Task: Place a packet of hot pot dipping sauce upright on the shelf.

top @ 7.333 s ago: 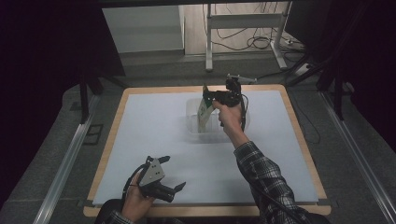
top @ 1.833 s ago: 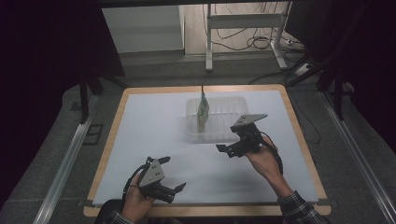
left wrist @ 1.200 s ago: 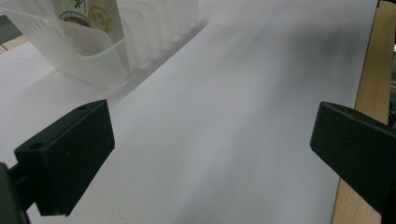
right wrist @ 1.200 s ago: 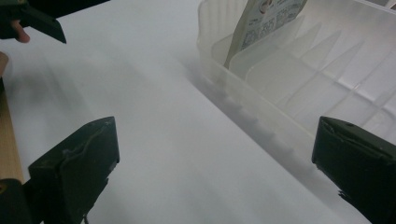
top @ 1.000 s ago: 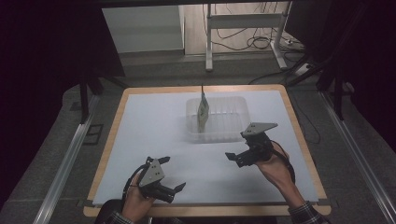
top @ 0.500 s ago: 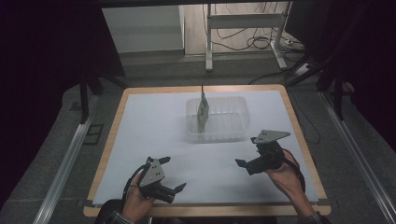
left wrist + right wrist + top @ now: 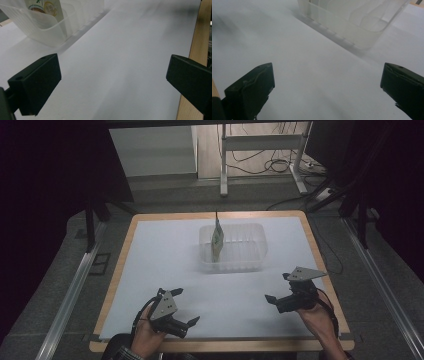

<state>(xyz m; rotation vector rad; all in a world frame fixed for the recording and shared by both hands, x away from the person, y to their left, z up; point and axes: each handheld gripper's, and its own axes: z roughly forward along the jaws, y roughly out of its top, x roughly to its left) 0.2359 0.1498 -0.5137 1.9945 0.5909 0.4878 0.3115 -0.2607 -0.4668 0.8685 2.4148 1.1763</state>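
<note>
Resting on the white table sheet (image 7: 165, 255) is 1 clear plastic bin (image 7: 248, 261), toward the far middle, with 1 printed packet (image 7: 217, 242) standing upright inside near its left end. 2 grippers sit at the near edge, well apart from each other and from the bin: the left gripper (image 7: 186, 322) at the near left, the right gripper (image 7: 276, 289) at the near right. Each has its jaws spread wide with nothing between them, as both gripper views show. Bare sheet lies between grippers and bin. Beyond the table, 1 desk frame (image 7: 260, 150) stands over floor cables (image 7: 265, 162).
</note>
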